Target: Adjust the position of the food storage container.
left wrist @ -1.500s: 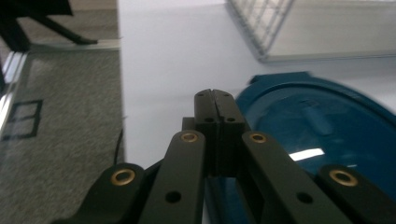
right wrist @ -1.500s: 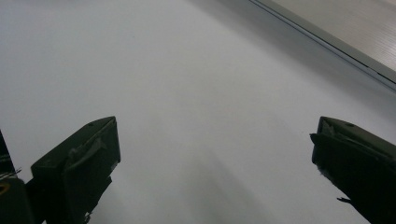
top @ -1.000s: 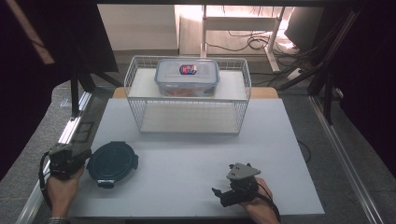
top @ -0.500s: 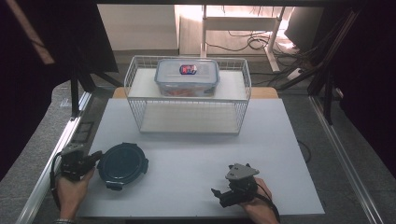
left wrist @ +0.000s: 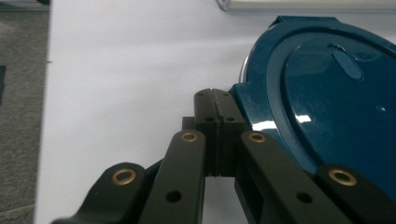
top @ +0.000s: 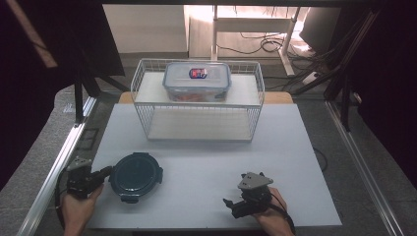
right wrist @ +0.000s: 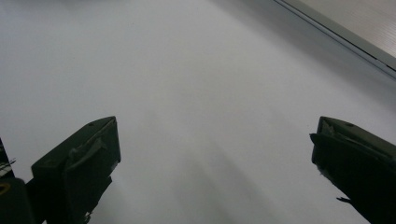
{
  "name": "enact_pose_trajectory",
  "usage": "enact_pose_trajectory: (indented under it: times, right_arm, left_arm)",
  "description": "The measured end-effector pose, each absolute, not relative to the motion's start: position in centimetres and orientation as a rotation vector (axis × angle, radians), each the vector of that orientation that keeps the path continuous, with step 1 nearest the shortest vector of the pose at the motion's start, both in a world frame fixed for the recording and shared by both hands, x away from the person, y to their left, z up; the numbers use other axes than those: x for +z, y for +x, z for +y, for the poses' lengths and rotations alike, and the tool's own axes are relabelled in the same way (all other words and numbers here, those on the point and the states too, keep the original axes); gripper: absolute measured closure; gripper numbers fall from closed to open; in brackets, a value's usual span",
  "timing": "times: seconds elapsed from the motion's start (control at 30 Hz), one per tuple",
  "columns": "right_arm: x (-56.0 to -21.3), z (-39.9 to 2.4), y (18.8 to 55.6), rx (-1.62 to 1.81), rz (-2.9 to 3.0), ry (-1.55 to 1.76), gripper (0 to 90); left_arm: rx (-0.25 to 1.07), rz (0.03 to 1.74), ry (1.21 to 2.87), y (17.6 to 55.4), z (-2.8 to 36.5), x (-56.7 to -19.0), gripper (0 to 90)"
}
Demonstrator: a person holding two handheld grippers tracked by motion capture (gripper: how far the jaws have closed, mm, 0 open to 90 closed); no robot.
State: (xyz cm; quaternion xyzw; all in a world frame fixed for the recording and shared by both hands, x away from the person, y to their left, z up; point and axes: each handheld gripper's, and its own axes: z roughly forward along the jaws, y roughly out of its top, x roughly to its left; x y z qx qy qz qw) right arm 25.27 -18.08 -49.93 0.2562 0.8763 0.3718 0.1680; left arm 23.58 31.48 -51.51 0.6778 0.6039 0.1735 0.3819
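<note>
A: Where is the round blue lid (top: 135,176)?

B: It lies flat at the lower left of the high view, on the white tabletop (top: 206,147). The left tongs (top: 104,172) are pressed together, tips right at its edge, holding nothing.

A: And the right tongs (top: 231,204)?

B: Spread wide apart over bare white, low and right of middle.

A: Is the job nearly done?

B: I think not. The lid is far from the wire basket (top: 196,101) at the top middle, where a clear lidded box (top: 196,81) sits.

A: And around?

B: Grey floor, cables behind.

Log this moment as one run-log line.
left gripper: shut, tips against blue lid edge | right gripper: open, empty | container: on wire rack
</note>
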Motion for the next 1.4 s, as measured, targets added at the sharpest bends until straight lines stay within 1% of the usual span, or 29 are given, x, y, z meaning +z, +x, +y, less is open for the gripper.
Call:
enact_pose_trajectory:
  times: [0.17,0.27,0.3,0.33,0.63,0.73,0.83,0.9,0.97,1.03,1.07,1.1,1.13,1.17,1.2,1.27,1.3,1.33,1.37,1.4]
  right_arm:
    - [-50.0,-18.0,25.3,1.053,2.495,0.729,0.9]
    - [-50.0,-18.0,25.3,1.052,2.494,0.731,0.8]
    - [-50.0,-18.1,25.3,1.048,2.495,0.731,0.8]
    - [-50.0,-18.1,25.3,1.048,2.495,0.731,0.8]
    - [-50.1,-18.3,25.5,1.054,2.493,0.756,1.0]
    - [-50.1,-18.4,25.7,1.062,2.518,0.798,3.5]
    - [-50.2,-18.4,25.7,1.074,2.528,0.832,3.4]
    - [-50.4,-18.1,25.7,1.067,2.55,0.831,0.0]
    - [-50.4,-18.0,25.7,1.099,2.557,0.855,0.0]
    - [-50.4,-17.9,25.7,1.114,2.558,0.869,0.0]
    - [-50.2,-17.8,25.7,1.112,2.558,0.884,6.6]
    - [-50.1,-17.8,25.6,1.104,2.557,0.887,17.5]
    - [-49.9,-17.8,25.5,1.094,2.557,0.893,30.5]
    - [-49.8,-17.9,25.5,1.1,2.561,0.895,40.7]
    - [-49.6,-17.9,25.4,1.107,2.577,0.889,53.2]
    - [-49.5,-17.9,25.3,1.096,2.629,0.826,70.1]
    - [-49.5,-17.6,25.2,1.088,2.656,0.776,79.9]
    - [-49.5,-17.6,25.2,1.088,2.656,0.776,79.9]
    - [-49.5,-17.2,25.1,1.113,2.691,0.747,86.5]
    - [-49.5,-17.2,25.1,1.113,2.691,0.747,86.5]
  left_arm:
    - [0.419,1.5,1.781,23.5,30.0,-51.4,90.0]
    - [0.397,1.465,1.82,23.6,28.7,-51.4,90.0]
    - [0.377,1.442,1.847,23.7,27.7,-51.4,90.0]
    - [0.377,1.442,1.847,23.7,27.7,-51.4,90.0]
    - [0.269,1.323,1.933,24.5,22.9,-51.6,90.0]
    - [0.217,1.286,1.977,24.7,21.6,-52.0,90.0]
    - [0.252,1.259,2.014,24.6,20.0,-51.7,90.0]
    - [0.244,1.25,2.019,24.6,19.6,-51.7,90.0]
    - [0.213,1.239,2.012,24.7,19.2,-51.8,90.0]
    - [0.211,1.236,2.012,24.7,19.0,-51.7,90.0]
    - [0.213,1.234,2.012,24.7,18.9,-51.7,90.0]
    - [0.203,1.233,2.008,24.7,18.7,-51.7,90.0]
    - [0.2,1.231,2.007,24.7,18.7,-51.7,90.0]
    - [0.197,1.228,2.006,24.7,18.5,-51.8,90.0]
    - [0.193,1.226,2.006,24.7,18.4,-51.7,90.0]
    - [0.184,1.221,2.004,24.7,18.2,-51.7,90.0]
    - [0.177,1.212,2.005,24.7,17.9,-51.7,90.0]
    - [0.177,1.212,2.005,24.7,17.9,-51.7,90.0]
    - [0.167,1.203,2.011,24.7,17.6,-51.7,90.0]
    - [0.167,1.203,2.011,24.7,17.6,-51.7,90.0]
